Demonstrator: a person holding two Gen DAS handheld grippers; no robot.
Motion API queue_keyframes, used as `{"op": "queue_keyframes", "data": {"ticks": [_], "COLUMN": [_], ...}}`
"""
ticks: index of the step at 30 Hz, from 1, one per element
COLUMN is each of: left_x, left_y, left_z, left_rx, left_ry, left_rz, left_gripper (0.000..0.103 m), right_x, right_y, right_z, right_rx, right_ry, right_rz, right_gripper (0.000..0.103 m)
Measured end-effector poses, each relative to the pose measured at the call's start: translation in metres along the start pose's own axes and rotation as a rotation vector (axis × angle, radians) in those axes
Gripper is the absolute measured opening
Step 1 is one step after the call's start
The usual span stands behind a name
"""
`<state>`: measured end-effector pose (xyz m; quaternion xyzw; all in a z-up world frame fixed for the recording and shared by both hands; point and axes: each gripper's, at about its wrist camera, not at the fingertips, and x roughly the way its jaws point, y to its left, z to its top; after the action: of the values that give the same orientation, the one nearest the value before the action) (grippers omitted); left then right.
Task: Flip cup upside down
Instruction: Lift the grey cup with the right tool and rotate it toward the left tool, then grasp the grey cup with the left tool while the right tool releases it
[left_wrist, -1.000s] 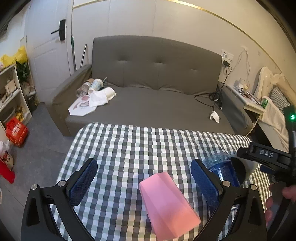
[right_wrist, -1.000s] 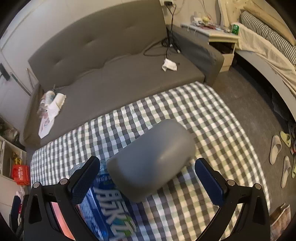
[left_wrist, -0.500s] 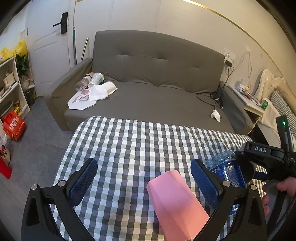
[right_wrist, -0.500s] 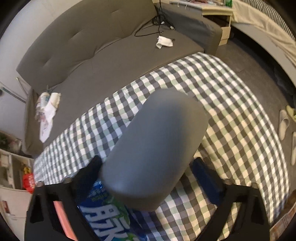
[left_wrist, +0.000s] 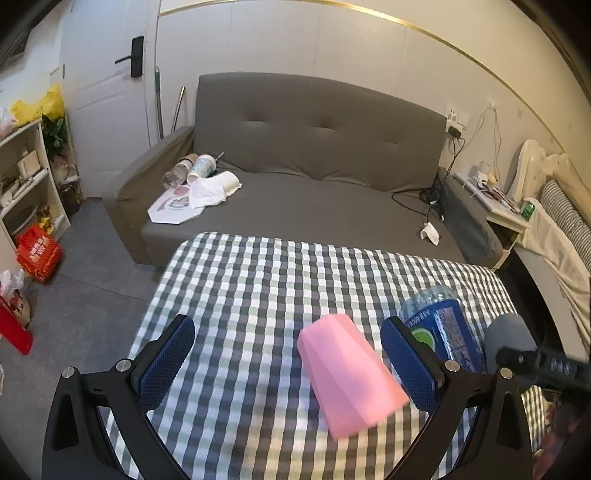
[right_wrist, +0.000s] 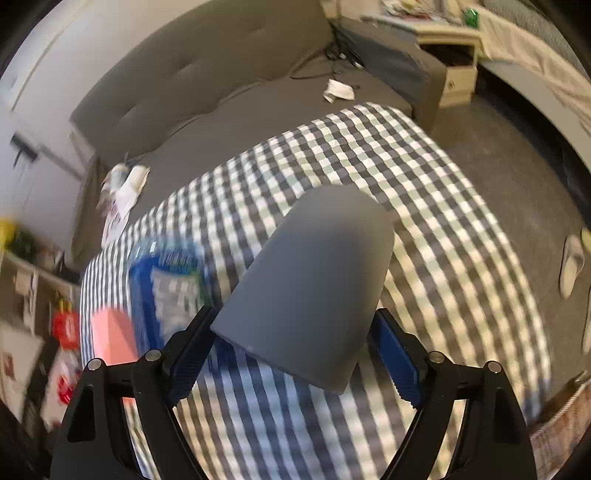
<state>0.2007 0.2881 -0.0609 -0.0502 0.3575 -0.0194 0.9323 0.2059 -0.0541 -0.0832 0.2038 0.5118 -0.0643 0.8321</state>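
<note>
A grey cup (right_wrist: 314, 284) sits between the blue pads of my right gripper (right_wrist: 291, 350), which is shut on it; its closed base points away from the camera, over the checked tablecloth (right_wrist: 424, 206). In the left wrist view the grey cup (left_wrist: 508, 341) shows at the right edge, by the right gripper's black tip. A pink cup (left_wrist: 347, 374) stands on the table between the fingers of my left gripper (left_wrist: 288, 358), which is open and not touching it. The pink cup (right_wrist: 110, 339) also shows blurred in the right wrist view.
A water bottle with a blue label (left_wrist: 441, 330) stands between the two cups; it shows blurred in the right wrist view (right_wrist: 170, 284). A grey sofa (left_wrist: 314, 177) with litter lies beyond the table's far edge. A shelf (left_wrist: 26, 177) stands left, a bedside table (left_wrist: 506, 210) right.
My right gripper has closed its jaws on the grey cup and is moving; the view is blurred. My left gripper has drawn back a little from the pink cup and stays open.
</note>
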Motion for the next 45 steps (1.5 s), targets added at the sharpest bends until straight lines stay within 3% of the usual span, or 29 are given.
{"op": "queue_keyframes", "data": {"ticks": [9,17,21,32,35,45], "left_x": [-0.048,-0.087,-0.097,-0.096,-0.095,-0.089], "left_y": [-0.006,0.000,0.007,0.013,0.007,-0.017], "left_z": [-0.035,-0.064,-0.078,-0.090,-0.092,-0.094], "left_rx": [0.029,0.040,0.034,0.018,0.030,0.096], "left_ry": [0.013,0.019,0.035,0.075,0.082,0.107], "left_rz": [0.022,0.064,0.090,0.096,0.093,0.112], "left_gripper": [0.103,0.103,0.103,0.103,0.103,0.103], "right_x": [-0.051,-0.046,-0.038,-0.033,-0.047,-0.090], "right_y": [0.035,0.050,0.055,0.072,0.067,0.049], "right_z": [-0.082,-0.151,-0.168,-0.170,-0.169,-0.171], "right_rx": [-0.278,-0.344,-0.367,-0.466,-0.474,-0.560], "right_ry": [-0.050,0.034,0.072,0.044,-0.010,-0.141], "right_rz": [0.043,0.103,0.114,0.117,0.116,0.062], "right_gripper": [0.083,0.082,0.081,0.082,0.092,0.095]}}
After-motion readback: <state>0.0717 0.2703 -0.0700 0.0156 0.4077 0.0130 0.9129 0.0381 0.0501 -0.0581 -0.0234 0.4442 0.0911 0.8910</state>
